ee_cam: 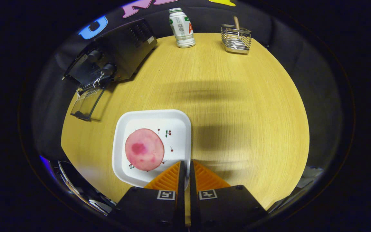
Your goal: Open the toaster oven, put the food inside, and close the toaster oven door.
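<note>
Risk first: gripper (185,166) has its orange fingers (169,178) nearly pressed together with the plate's right rim in the narrow gap between them, so it looks like a pinch on the rim, though actual contact on both sides is hard to confirm from this angle. That is an edge grip at one side of the white square plate (175,124), so if the plate is lifted it could tilt away from the fingers, and the food slice (144,149), which lies loose and flat on the left half of the plate, could slide off toward the far side. A thin rim could also slip out of the ribbed pads. The toaster oven (118,53) sits well apart, beyond the plate toward the far left of the wooden table (237,96), and its glass door (87,103) is already dropped open; carrying the plate there risks clipping the door's edge or the hanging handle, or missing the opening, which isn't visible from here. Food looks like a round, thin, pink slice with a darker red blotch, limp-looking, probably low friction on glazed plate. Bottle (181,28) and wire holder (236,38) stand at the far edge, clear of the path.
</note>
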